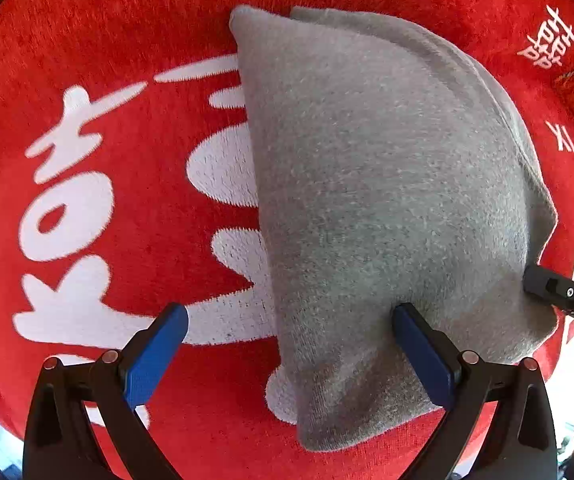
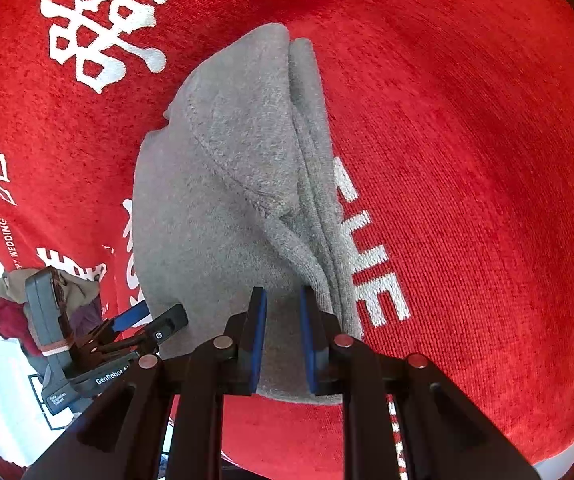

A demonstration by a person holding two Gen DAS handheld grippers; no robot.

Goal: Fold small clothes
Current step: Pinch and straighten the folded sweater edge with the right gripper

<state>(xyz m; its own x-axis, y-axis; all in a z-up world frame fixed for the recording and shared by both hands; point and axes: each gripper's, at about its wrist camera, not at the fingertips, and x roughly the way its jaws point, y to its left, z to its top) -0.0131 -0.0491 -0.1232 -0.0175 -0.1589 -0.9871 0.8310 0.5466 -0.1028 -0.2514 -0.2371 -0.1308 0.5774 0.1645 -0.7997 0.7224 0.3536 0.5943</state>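
Folded grey fleece garment (image 1: pixel 387 208) lies flat on red plush cloth with white woven characters (image 1: pixel 127 60), layered edges visible along one side in the right wrist view. Left tool (image 1: pixel 291 312): blue-padded fingers spread wide, released, one fingertip pressing the garment's near part, the other over the red cloth. Right tool (image 2: pixel 283 300): fingers narrowly parted above the garment's near edge, gripping nothing. Heap of mixed-colour clothes (image 2: pixel 11 304) beyond the cloth's edge.

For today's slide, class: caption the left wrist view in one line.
Open left gripper straddles the edge of a folded grey garment lying on a red cloth with white characters.
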